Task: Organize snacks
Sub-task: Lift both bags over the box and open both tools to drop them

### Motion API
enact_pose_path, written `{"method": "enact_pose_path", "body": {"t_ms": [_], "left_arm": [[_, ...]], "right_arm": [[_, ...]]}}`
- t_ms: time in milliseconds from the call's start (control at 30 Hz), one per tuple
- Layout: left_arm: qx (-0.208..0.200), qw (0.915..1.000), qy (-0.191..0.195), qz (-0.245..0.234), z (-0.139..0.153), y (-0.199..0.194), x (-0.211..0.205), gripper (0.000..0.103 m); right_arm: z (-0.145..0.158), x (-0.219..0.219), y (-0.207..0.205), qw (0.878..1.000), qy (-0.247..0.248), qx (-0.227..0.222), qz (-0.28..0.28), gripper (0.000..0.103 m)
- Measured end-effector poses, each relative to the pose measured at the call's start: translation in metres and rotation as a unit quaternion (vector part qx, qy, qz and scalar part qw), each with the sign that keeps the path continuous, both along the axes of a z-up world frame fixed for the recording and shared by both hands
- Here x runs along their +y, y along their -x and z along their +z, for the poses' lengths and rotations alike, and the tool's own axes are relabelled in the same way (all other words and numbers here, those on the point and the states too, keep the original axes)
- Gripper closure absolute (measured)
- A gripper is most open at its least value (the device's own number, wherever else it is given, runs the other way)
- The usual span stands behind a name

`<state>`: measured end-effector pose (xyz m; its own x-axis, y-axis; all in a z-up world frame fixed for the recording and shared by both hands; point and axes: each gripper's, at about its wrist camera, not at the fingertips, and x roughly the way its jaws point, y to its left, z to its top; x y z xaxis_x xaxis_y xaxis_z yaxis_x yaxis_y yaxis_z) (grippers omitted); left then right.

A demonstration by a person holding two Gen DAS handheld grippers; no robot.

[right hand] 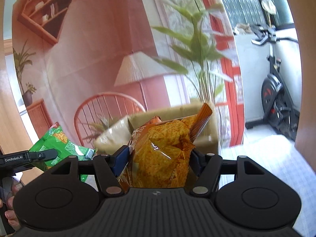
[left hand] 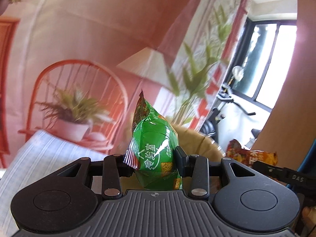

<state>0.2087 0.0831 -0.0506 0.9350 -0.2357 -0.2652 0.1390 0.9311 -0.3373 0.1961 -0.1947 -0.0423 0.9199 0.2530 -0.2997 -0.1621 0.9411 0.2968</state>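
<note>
Behind both bags stands a tan box (right hand: 205, 134), its open top toward the cameras, with a backdrop (right hand: 98, 49) printed as a pink room rising beyond it. Taken as the landmark, the box sits straight ahead of the right hand-held gripper (right hand: 158, 158) and a little to the right of the left hand-held gripper (left hand: 154, 162), where only its rounded tan edge (left hand: 195, 140) shows past the bag.

Each gripper carries one snack in the air, short of the box. The right one is clamped at mid width on an orange chip bag (right hand: 164, 150), a blue pad pressing each side, the bag's crimped top leaning toward the box's rim. The left one is narrow, pinching a green snack bag (left hand: 156, 150) that stands upright with its sealed tip pointing up. From the right wrist view the green bag (right hand: 59, 146) shows left of the box; from the left wrist view the orange bag (left hand: 250, 154) shows at the box's right.

By my reading the step in hand is the carry: both bags are lifted and neither has reached the box. The next move likely calls for bringing one bag over the opening, lowering it below the rim, then parting the pads. Doing this one bag at a time seems wise, since the two are close together. What already lies inside the box I cannot tell.
</note>
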Motion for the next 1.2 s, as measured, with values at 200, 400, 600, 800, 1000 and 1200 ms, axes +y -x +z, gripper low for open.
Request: {"method": "enact_pose_path", "body": {"t_ms": [200,400,600,800,1000,1200], "left_arm": [[-0.026,0.9995,-0.016,-0.010,0.033,-0.035,-0.020,0.060],[-0.015,0.9986,-0.046,-0.021,0.040,-0.098,-0.040,0.060],[0.030,0.9973,-0.063,-0.024,0.015,-0.147,-0.047,0.060],[0.043,0.9938,-0.101,-0.016,0.001,-0.174,-0.054,0.058],[0.056,0.9901,-0.128,-0.014,-0.004,-0.188,-0.057,0.026],[0.056,0.9911,-0.119,-0.021,0.001,-0.176,-0.050,0.019]], "right_arm": [[0.031,-0.001,-0.036,0.999,0.031,-0.029,-0.008,0.037],[0.036,0.006,-0.099,0.996,0.077,-0.029,-0.024,0.038],[0.005,0.010,-0.157,0.994,0.108,0.022,-0.019,0.038],[-0.022,0.012,-0.182,0.992,0.113,0.060,-0.013,0.037],[-0.032,0.013,-0.192,0.991,0.108,0.083,-0.005,0.027],[-0.025,0.006,-0.176,0.993,0.095,0.074,-0.012,0.015]]}}
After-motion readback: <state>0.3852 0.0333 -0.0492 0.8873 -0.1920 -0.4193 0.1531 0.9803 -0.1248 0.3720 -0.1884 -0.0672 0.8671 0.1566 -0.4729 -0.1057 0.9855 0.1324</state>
